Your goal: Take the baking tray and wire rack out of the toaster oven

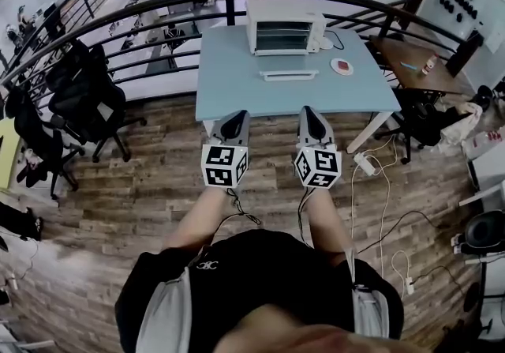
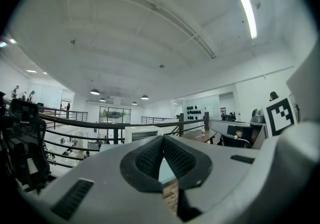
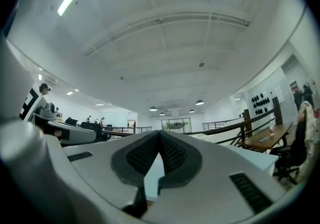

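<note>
A white toaster oven [image 1: 284, 26] stands at the far edge of a light blue table [image 1: 237, 83], its glass door closed. Whether a tray and rack are inside is hidden. A flat white tray-like piece [image 1: 288, 74] lies on the table just in front of it. My left gripper [image 1: 238, 115] and right gripper [image 1: 308, 110] hover side by side over the floor at the table's near edge, well short of the oven. Both are shut with nothing between the pads. In the left gripper view the closed left gripper [image 2: 162, 138] points level at the oven [image 2: 142, 133]. The right gripper [image 3: 159, 133] is tilted slightly upward.
A small red and white dish [image 1: 342, 67] sits right of the oven. A black railing [image 1: 158, 16] runs behind the table. Black office chairs [image 1: 79, 99] stand at the left, a brown table [image 1: 414, 59] at the right. A power strip and cables [image 1: 364, 162] lie on the wooden floor.
</note>
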The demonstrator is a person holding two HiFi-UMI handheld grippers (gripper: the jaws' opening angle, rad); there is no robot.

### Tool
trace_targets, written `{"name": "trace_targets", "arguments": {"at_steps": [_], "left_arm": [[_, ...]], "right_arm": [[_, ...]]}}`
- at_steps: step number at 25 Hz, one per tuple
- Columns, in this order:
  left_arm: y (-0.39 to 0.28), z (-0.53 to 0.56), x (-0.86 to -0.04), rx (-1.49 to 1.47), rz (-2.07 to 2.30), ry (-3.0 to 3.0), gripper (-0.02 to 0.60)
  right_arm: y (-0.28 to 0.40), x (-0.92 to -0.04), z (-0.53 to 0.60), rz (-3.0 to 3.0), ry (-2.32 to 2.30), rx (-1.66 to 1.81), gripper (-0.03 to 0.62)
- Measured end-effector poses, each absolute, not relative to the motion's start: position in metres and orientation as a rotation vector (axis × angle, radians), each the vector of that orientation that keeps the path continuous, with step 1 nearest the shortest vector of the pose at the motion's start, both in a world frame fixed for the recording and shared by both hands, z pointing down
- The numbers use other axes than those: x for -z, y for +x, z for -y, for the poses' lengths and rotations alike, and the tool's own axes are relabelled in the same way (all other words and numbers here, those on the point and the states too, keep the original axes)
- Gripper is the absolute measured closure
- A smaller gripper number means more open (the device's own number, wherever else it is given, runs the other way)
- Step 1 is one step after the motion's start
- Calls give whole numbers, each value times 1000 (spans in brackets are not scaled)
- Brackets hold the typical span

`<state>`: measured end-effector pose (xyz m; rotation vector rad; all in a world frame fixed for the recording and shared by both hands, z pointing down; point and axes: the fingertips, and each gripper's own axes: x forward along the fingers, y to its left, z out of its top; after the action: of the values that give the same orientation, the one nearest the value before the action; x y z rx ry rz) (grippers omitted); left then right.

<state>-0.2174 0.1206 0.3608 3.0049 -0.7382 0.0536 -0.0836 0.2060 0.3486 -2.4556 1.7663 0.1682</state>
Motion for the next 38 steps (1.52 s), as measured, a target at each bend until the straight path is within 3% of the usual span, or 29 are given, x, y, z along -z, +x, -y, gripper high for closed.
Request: {"name": "trace_targets", "arguments": {"at_steps": [19,28,38], "left_arm": [[-233,-74,-375,-24,680,3017,568],[-193,-34,-388,-34,675,3070,568],[-84,54,-397,-26,743,3030,568]], "right_arm": [[-101,-361,-163,-1723,-2487,-190,592],[-54,-379,-117,-1708,-2468,-184,592],[60,-385,-25,-1784,-2453,-185,592]]}}
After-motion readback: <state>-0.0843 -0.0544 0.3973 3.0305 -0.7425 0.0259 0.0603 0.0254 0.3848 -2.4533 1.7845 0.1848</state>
